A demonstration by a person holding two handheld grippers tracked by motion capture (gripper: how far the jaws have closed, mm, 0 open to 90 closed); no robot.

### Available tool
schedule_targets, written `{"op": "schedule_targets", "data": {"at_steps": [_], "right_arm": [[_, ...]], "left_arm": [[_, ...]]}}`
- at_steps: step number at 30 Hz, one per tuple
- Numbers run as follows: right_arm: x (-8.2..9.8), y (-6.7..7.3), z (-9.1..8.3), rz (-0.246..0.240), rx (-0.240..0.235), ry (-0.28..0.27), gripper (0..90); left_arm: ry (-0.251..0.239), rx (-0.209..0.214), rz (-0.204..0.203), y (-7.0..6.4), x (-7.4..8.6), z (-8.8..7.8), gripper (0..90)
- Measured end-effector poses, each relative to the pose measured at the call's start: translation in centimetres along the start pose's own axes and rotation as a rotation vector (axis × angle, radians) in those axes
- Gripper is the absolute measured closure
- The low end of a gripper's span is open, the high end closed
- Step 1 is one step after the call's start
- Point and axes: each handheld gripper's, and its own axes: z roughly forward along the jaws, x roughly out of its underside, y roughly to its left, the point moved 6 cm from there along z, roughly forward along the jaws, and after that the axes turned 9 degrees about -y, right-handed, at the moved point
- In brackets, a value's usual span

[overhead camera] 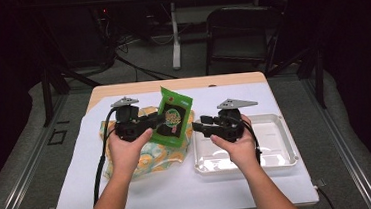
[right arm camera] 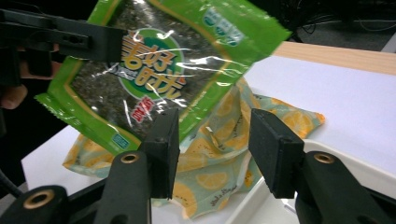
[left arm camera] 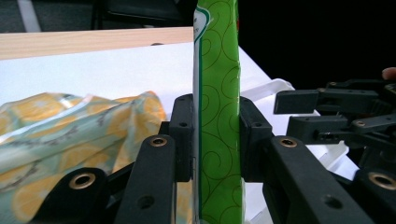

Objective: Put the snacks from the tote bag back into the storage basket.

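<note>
A green snack packet [overhead camera: 175,114] with a dark window and a round label is held upright above the table, my left gripper [overhead camera: 160,120] shut on its left edge. In the left gripper view both pads press on the packet [left arm camera: 219,93], seen edge-on. My right gripper [overhead camera: 197,124] stands open just right of the packet, pointing at it. In the right gripper view the packet [right arm camera: 177,60] hangs beyond the open right gripper [right arm camera: 215,144], with nothing between the pads. The left gripper [right arm camera: 70,39] clamps the packet's upper left.
A crumpled lemon-print bag [overhead camera: 152,154] lies on the white sheet under the packet. A white plastic tray [overhead camera: 286,141] sits to the right, below my right hand. A black chair [overhead camera: 240,30] and cables are on the floor beyond the table.
</note>
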Motion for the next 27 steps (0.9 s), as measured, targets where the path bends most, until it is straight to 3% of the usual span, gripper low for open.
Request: {"op": "schedule_targets", "data": {"at_steps": [11,27], "right_arm": [[0.5,0.1,0.2,0.036,-0.028,0.010,49.5],[0.7,-1.1,0.0,0.073,-0.004,0.012,48.6]], "left_arm": [[-0.013,0.049,0.027,-1.9,0.1,1.5,72.0],[-0.011,0.041,0.054,-2.7,0.4,2.1,71.9]]}}
